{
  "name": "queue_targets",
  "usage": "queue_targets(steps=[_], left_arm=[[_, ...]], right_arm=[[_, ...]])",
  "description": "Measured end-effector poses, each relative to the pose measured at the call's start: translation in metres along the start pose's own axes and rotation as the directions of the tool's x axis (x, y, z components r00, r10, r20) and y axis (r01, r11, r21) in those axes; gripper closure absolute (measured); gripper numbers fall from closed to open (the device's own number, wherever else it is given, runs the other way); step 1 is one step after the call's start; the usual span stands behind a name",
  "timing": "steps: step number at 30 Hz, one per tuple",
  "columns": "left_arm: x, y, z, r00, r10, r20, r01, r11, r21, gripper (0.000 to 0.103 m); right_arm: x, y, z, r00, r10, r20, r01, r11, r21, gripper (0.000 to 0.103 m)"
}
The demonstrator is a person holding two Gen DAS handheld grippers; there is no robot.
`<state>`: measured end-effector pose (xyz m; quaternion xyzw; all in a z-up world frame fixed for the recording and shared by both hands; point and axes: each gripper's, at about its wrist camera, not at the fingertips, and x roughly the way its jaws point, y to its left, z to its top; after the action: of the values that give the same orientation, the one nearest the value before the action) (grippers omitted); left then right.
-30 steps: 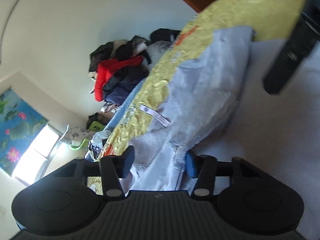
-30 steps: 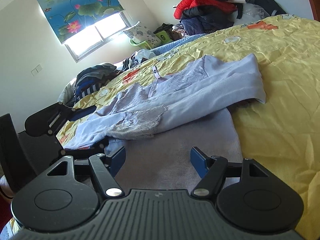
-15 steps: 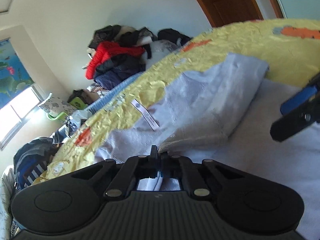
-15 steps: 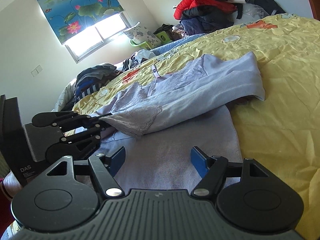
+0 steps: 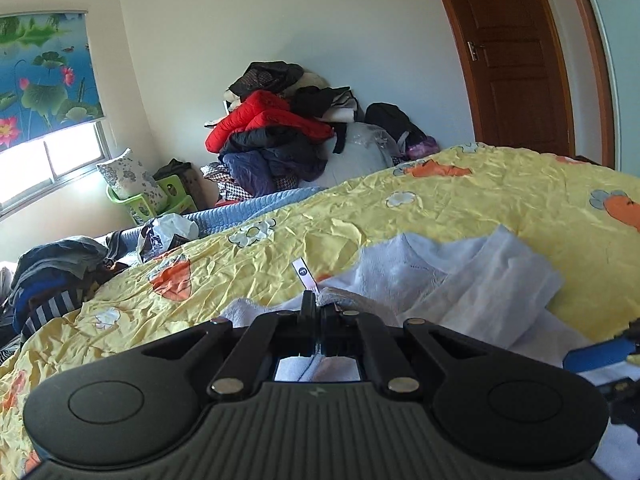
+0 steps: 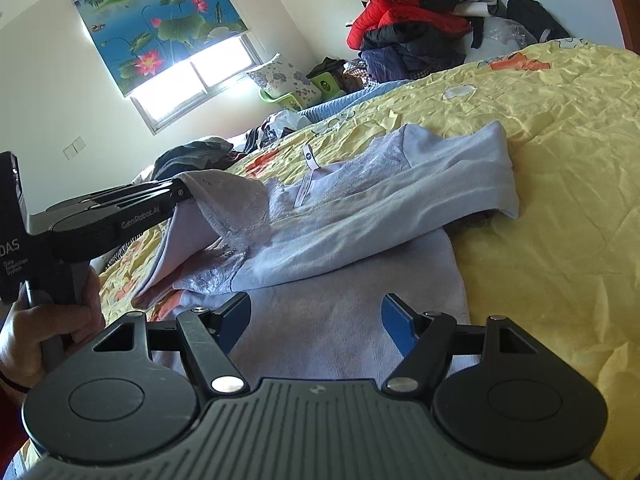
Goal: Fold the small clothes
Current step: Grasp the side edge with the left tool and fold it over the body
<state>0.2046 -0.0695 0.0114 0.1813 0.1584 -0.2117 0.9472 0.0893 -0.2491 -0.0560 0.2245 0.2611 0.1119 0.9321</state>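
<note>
A: On the yellow bedspread (image 6: 560,168) lies the pale lilac garment (image 6: 360,216), partly folded over itself. How will it handle?

B: Soft and light, I judge; it sags wherever it is lifted, so a hem or corner is the place to take it.

A: And the grippers?

B: The left gripper (image 6: 182,192) is clamped on a lacy edge, holding it raised. The right gripper (image 6: 316,312) hovers over the cloth, jaws apart, holding nothing.

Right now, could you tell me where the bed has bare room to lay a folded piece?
The yellow bedspread lies bare right of the lilac garment, and beyond it toward the blue blanket. It is crowded at the clothes pile near the window and under the left hand-held gripper.
</note>
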Motion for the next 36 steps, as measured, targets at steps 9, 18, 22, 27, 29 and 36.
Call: queue_targets(steps=[9,18,22,27,29,36], left_arm=[[0.020,-0.012,0.019,1.000,0.013,-0.017,-0.014,0.999,-0.038,0.101],[0.035,-0.030,0.037,1.000,-0.020,-0.015,0.019,0.998,-0.057,0.101],[0.039,-0.042,0.045,0.999,-0.032,-0.010,0.032,0.998,-0.045,0.101],[0.047,-0.058,0.055,0.998,-0.056,-0.012,0.055,0.998,-0.042,0.101],[0.051,-0.064,0.058,0.997,-0.072,-0.016,0.072,0.996,-0.048,0.101],[0.064,-0.092,0.067,0.995,-0.094,-0.021,0.094,0.995,-0.013,0.101]], right_arm=[[-0.011,0.001,0.005,0.999,-0.041,0.019,0.042,0.997,-0.066,0.031],[-0.018,-0.010,0.003,0.998,-0.055,0.026,0.056,0.998,-0.038,0.031],[-0.021,-0.017,0.003,0.997,-0.063,0.032,0.064,0.998,-0.025,0.031],[-0.024,-0.024,0.002,0.997,-0.072,0.037,0.073,0.997,-0.010,0.031],[-0.026,-0.026,0.002,0.997,-0.074,0.038,0.074,0.997,-0.006,0.031],[-0.030,-0.035,0.002,0.996,-0.086,0.040,0.086,0.996,0.007,0.031]])
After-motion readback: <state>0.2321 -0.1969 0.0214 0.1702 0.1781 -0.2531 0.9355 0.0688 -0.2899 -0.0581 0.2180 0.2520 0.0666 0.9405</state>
